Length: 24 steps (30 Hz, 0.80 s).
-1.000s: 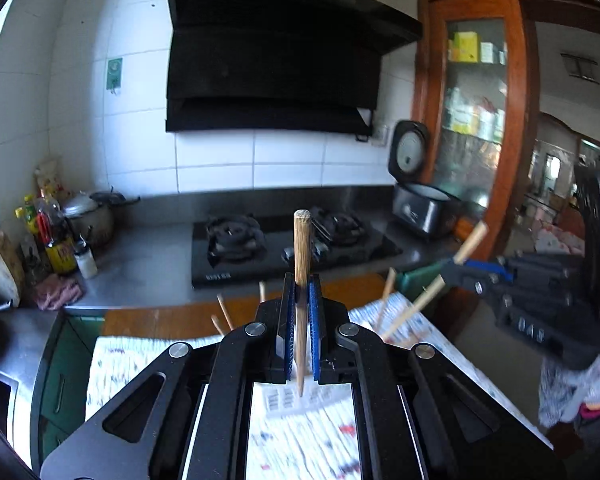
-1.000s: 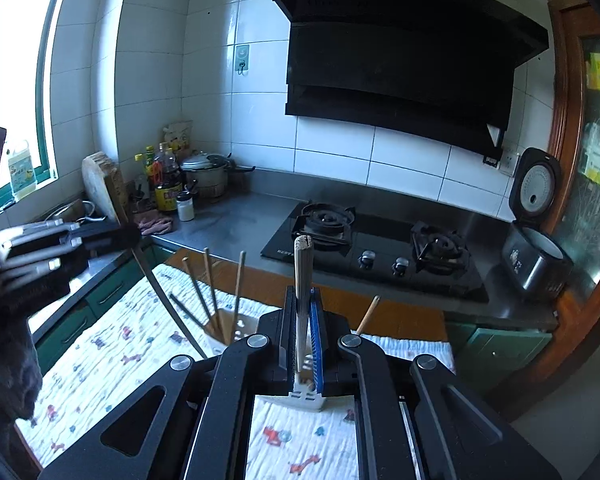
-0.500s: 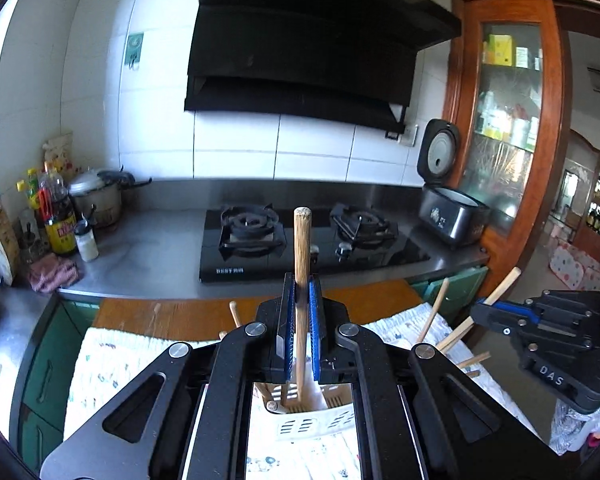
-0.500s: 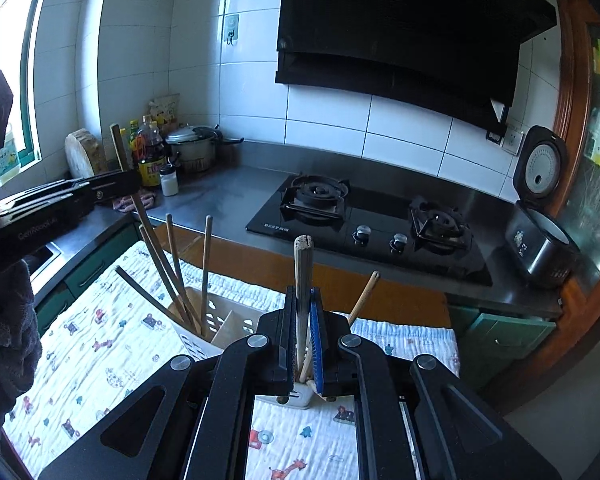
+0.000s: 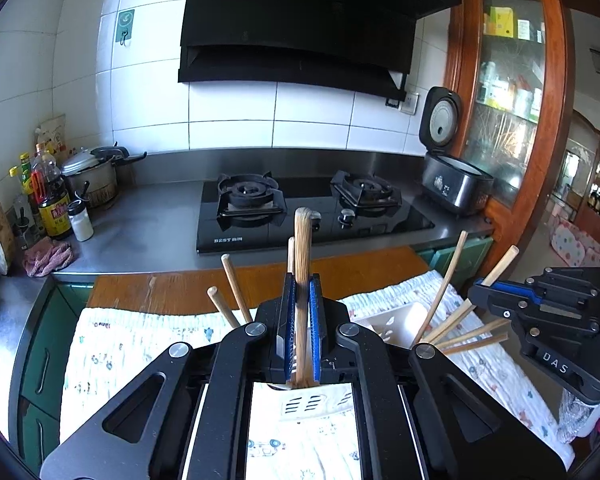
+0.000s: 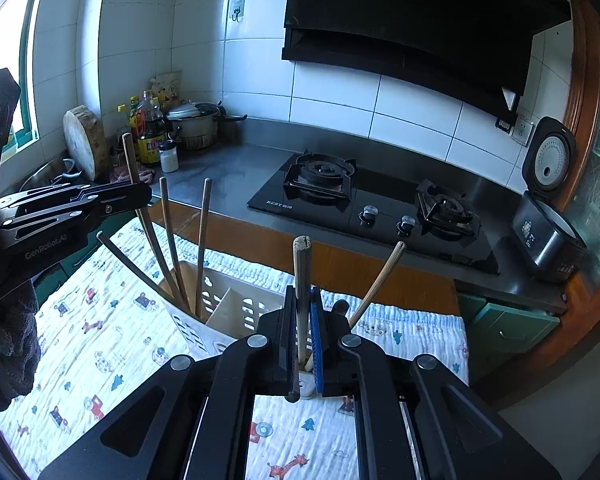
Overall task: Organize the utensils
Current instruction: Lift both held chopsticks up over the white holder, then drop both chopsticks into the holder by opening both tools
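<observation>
Both chopsticks have come down into the holder (image 6: 236, 312) since a second ago; the left chopstick (image 5: 302, 280) stands upright, tip inside the holder's near compartment; the right chopstick (image 6: 301, 300) likewise. Left gripper (image 5: 301, 320) pinches its stick; right gripper (image 6: 302, 332) pinches the other; each sits directly above the holder, on the cloth (image 6: 100, 340).

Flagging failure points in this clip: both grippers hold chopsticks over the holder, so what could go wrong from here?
The left gripper and right gripper each pinch one chopstick near mid-length; it may pivot or catch the holder rim on release. Leaning sticks crowd the left compartment, so one more might jam. The light holder could tip on the cloth.
</observation>
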Each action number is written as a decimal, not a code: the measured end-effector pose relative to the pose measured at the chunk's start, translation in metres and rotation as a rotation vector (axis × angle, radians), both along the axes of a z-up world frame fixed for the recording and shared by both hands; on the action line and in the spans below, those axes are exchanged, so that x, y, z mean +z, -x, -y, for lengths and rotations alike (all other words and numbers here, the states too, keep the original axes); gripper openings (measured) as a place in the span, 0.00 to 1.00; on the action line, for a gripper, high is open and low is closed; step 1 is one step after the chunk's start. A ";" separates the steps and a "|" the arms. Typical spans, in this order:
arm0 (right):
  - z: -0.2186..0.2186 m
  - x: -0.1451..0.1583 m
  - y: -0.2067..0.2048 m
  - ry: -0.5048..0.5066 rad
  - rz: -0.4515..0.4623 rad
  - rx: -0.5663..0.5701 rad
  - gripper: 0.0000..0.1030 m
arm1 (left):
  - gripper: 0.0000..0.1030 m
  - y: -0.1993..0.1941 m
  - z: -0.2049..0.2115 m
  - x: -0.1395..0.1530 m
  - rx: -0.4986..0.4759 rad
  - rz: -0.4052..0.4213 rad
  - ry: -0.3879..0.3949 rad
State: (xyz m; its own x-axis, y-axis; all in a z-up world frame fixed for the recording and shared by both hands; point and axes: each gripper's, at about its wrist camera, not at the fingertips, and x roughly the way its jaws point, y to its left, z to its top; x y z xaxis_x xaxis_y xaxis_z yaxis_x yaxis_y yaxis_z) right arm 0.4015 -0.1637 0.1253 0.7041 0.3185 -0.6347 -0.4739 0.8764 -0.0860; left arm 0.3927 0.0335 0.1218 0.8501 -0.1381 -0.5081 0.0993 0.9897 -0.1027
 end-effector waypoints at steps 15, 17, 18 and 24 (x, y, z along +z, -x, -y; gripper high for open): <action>0.003 0.000 0.004 -0.010 0.005 -0.007 0.13 | 0.07 0.005 -0.001 -0.002 -0.008 -0.018 -0.002; 0.005 0.003 0.006 -0.017 0.011 -0.008 0.18 | 0.14 0.008 -0.001 0.001 -0.006 -0.013 -0.004; 0.005 0.004 0.007 -0.019 0.012 -0.007 0.19 | 0.17 0.010 -0.001 0.002 -0.006 -0.009 -0.003; 0.005 0.012 0.022 -0.022 0.037 -0.006 0.34 | 0.30 0.026 -0.003 0.007 0.011 0.010 -0.005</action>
State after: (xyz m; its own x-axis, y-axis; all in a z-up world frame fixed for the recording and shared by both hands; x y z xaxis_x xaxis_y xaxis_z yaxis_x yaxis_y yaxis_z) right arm 0.3796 -0.1689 0.1368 0.7287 0.3279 -0.6013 -0.4655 0.8811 -0.0835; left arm 0.3670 0.0365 0.1292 0.8565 -0.1263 -0.5004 0.0894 0.9912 -0.0972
